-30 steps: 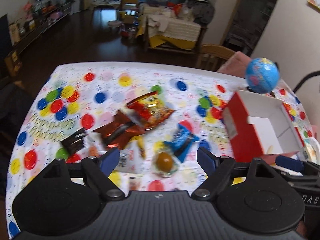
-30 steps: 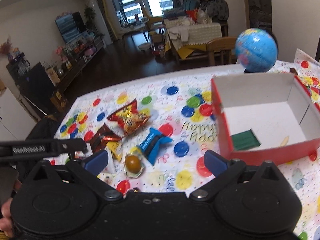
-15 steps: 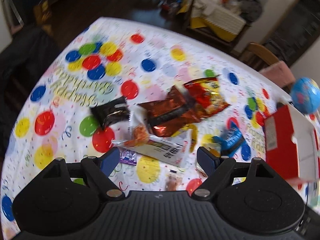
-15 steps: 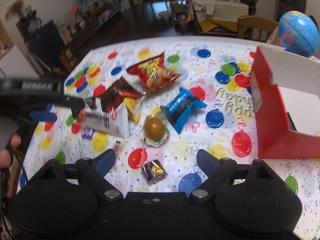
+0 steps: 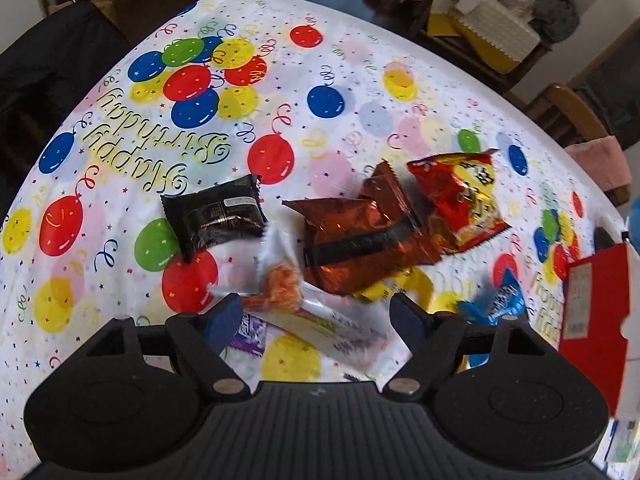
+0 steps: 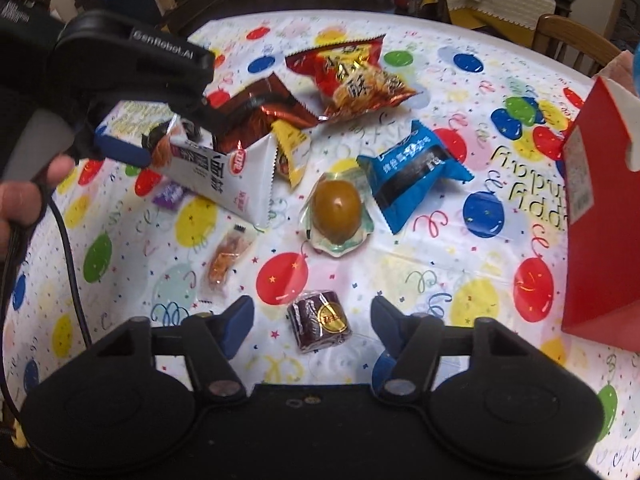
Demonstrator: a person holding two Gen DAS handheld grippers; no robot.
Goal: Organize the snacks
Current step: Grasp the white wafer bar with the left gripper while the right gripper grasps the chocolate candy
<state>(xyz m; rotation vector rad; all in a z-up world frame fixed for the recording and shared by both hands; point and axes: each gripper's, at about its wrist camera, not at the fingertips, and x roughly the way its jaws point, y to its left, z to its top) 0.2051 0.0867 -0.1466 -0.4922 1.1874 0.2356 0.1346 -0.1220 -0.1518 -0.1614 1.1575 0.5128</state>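
Both your grippers have dropped toward the snack pile, tilting down, so the far room has slid out of view. Your right gripper [image 6: 312, 326] has just been closing; its fingers are part spread, straddling the small dark-red wrapped candy [image 6: 320, 320] near the table's near edge, pads apparently not yet touching it. Your left gripper [image 5: 316, 312] has narrowed slightly, fingers wide around the white packet [image 5: 320, 320] in the middle, not pressing. Two pickups look imminent. The red box [image 6: 600, 216] waits at the right edge. The balloon-print tablecloth [image 5: 340, 60] covers the table; beyond it are dark flooring, a wooden chair [image 6: 572, 40] and cluttered furniture.
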